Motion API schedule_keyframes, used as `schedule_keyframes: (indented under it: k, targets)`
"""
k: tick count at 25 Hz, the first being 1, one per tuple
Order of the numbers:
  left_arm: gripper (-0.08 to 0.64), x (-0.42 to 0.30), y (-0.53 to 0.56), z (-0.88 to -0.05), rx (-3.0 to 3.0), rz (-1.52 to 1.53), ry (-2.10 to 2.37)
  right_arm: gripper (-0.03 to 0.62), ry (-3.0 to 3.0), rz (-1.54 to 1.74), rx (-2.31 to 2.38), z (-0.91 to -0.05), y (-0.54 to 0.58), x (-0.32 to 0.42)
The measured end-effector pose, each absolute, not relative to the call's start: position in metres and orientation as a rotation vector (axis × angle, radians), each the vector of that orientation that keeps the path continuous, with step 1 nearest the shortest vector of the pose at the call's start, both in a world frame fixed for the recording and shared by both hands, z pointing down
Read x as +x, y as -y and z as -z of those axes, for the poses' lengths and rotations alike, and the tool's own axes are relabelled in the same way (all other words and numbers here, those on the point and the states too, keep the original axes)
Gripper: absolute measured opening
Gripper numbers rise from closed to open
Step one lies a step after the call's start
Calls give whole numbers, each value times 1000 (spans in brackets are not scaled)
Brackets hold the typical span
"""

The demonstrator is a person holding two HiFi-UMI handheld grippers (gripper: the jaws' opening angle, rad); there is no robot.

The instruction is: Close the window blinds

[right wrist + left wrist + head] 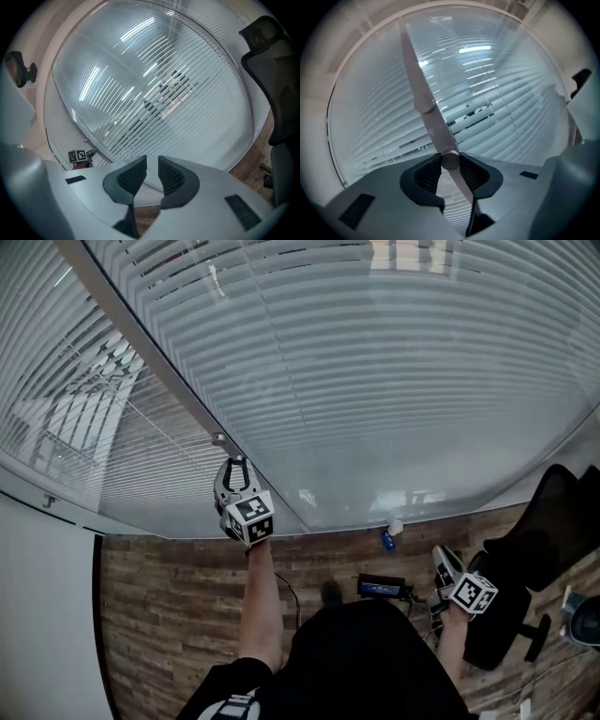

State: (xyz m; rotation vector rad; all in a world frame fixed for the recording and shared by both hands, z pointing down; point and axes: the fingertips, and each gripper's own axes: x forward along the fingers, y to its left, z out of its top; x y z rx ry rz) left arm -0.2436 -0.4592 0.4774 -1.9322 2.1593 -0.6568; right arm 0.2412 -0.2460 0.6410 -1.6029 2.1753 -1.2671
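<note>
Slatted window blinds [394,381] hang behind glass on both sides of a grey frame bar [141,343]; through the left panel's slats I see outside. A small round knob [450,161] sits on that bar [415,70]. My left gripper [234,468] is raised to the bar. In the left gripper view its dark pads [425,174] press the knob from both sides, so the left gripper [450,164] is shut on it. My right gripper [448,563] hangs low at the right, away from the blinds. In its own view the right gripper [152,174] stands slightly open with nothing between the pads.
A black office chair [539,549] stands at the right, close to my right gripper. On the wooden floor [169,615] below the window lie a black box [380,587] and a small blue item [386,540]. A white wall [42,615] borders the left.
</note>
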Motion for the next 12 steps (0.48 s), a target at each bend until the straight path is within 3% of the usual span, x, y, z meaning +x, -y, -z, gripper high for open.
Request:
schedule_keyframes:
  k: [6,12]
  targets:
    - [138,-240,460,-479,-1887,717,-2120,75,-2186,1265,-1596,-641,247,241]
    - [190,-237,452,-478,-2286,180,-2294,75,-2182,1263,-1610,-643,245,244]
